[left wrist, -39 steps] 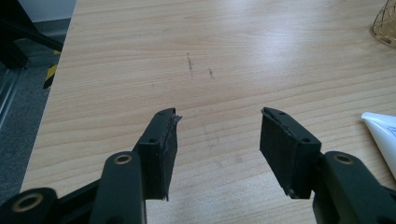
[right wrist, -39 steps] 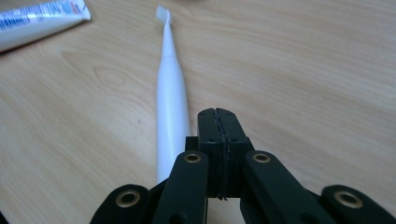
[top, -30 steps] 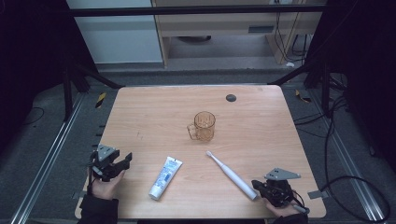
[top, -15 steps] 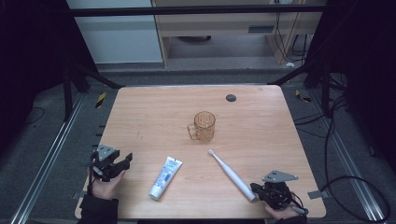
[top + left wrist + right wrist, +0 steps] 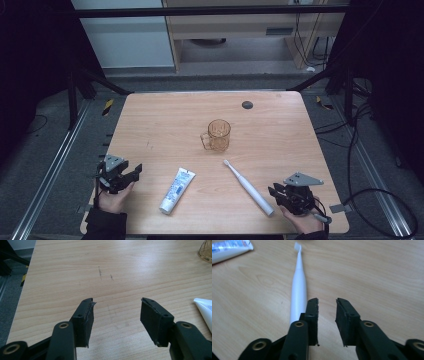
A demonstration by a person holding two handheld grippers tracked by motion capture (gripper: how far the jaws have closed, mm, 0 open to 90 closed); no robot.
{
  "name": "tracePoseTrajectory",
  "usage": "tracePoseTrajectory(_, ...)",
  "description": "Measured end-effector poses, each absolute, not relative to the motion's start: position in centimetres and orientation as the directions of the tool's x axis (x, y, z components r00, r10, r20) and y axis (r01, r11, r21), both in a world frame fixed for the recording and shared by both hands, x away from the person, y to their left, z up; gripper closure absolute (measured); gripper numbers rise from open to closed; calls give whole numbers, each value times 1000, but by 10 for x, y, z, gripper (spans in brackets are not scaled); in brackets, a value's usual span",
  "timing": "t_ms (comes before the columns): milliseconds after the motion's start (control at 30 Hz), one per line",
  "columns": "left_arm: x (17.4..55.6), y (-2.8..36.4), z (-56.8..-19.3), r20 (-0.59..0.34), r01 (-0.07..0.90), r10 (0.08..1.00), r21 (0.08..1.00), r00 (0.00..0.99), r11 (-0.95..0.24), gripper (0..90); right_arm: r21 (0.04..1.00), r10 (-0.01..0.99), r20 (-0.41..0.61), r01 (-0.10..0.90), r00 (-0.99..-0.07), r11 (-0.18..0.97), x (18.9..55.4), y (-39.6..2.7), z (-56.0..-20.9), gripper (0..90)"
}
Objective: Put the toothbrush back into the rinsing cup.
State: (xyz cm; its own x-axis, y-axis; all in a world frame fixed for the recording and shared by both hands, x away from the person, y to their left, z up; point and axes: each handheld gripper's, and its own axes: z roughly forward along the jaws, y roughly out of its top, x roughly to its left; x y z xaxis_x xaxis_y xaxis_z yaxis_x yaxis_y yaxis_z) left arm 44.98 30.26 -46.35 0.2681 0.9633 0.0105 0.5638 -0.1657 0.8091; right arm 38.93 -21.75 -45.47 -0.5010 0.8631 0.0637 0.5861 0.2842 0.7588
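Right gripper, jaws just parting with nothing between, sits beside the toothbrush near the surface's near-right edge; left gripper, jaws spread, over bare wood.

Left gripper fingers spread wide; right gripper fingers just opening, empty.
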Motion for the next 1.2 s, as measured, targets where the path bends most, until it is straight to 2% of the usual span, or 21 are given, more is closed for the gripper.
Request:
tracePoseTrajectory(100, 450, 302, -463, 9, 563, 963, 810, 270, -165, 430, 767, 872, 64, 583, -486, 268, 393, -217, -448, 608)
tracePoseTrajectory(133, 450, 302, -463, 9, 562, 963, 810, 271, -166, 425, 761, 878, 59, 591, -474, 268, 395, -218, -443, 556)
tracePoseTrajectory(333, 452, 301, -464, 10, 568, 962, 805, 275, -171, 416, 746, 889, 69, 615, -452, 255, 403, -218, -432, 471)
tracePoseTrajectory(600, 452, 301, -464, 11, 573, 960, 801, 279, -175, 407, 725, 881, 71, 631, -468, 276, 415, -208, -421, 423)
tracePoseTrajectory(1200, 453, 299, -465, 19, 579, 953, 791, 301, -198, 387, 698, 849, 43, 624, -527, 352, 434, -174, -407, 388)
